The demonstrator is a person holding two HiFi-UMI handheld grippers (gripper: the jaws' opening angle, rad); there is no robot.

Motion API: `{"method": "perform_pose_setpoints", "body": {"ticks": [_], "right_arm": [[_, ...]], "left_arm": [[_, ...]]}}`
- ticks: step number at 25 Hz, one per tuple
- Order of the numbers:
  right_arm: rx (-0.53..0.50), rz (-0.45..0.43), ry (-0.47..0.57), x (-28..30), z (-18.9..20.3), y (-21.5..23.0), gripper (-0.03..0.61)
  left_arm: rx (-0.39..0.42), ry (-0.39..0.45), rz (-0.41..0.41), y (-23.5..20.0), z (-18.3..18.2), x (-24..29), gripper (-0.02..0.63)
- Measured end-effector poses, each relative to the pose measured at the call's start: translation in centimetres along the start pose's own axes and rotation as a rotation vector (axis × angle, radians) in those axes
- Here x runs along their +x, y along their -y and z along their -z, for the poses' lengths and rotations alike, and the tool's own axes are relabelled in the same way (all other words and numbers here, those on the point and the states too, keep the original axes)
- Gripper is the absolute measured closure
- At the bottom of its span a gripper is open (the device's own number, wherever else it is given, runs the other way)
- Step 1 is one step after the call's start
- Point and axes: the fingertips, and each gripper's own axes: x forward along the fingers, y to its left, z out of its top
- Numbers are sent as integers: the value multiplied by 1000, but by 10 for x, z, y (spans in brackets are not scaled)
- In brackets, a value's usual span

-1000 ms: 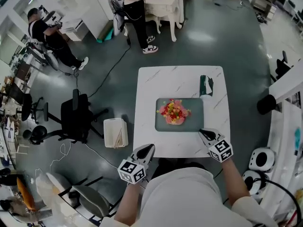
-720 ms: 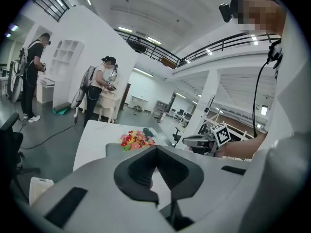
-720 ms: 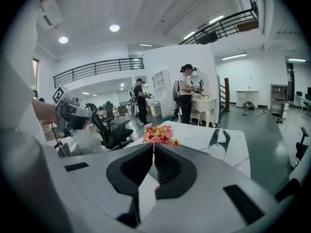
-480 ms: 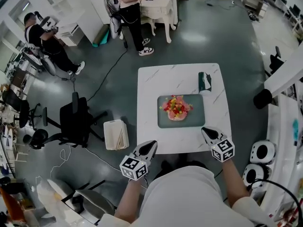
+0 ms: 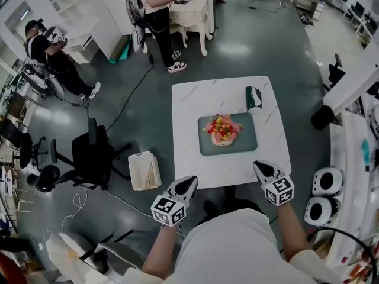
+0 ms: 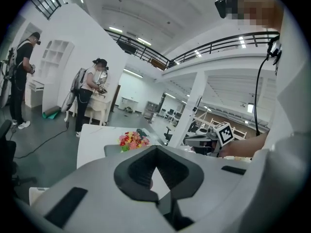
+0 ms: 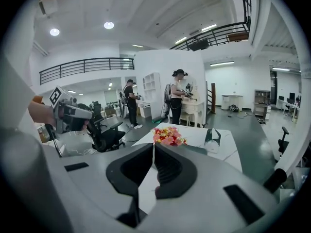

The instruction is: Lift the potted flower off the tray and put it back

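Observation:
The potted flower (image 5: 223,127), a bunch of red, pink and yellow blooms, stands on a grey-green tray (image 5: 246,144) in the middle of a white marble table (image 5: 189,111). My left gripper (image 5: 189,182) hovers at the table's near left corner, its jaws together and empty. My right gripper (image 5: 259,166) is at the near right edge, shut on nothing. Both are well short of the tray. The left gripper view shows the flower (image 6: 132,140) beyond the left gripper (image 6: 156,147). In the right gripper view the flower (image 7: 167,136) lies straight past the right gripper (image 7: 153,144).
A dark green and white object (image 5: 253,97) lies on the table just behind the tray. On the floor to the left are a white bin (image 5: 144,170) and a black office chair (image 5: 95,149). Two people stand far off near white furniture. White round machines (image 5: 323,182) sit at the right.
Both grippers have shifted a little near the table's front edge and stay shut. The head view has moved, so the table sits higher in it. Flower and tray have not moved.

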Motion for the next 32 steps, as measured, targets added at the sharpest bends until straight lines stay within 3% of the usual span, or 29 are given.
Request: {"method": "perform_pose_setpoints", "body": {"ticks": [5,18,32], "right_arm": [[-3,19,1,-9,0,-7,552],[101,-35,60,-34,-10,34,554],[66,-86,72,-48,-19,41,559]], "left_arm": [[17,-14,24,5,0,-1,607],[9,48,-45,34,-14,26,607],[24,75,-70,52,-21,32,607]]}}
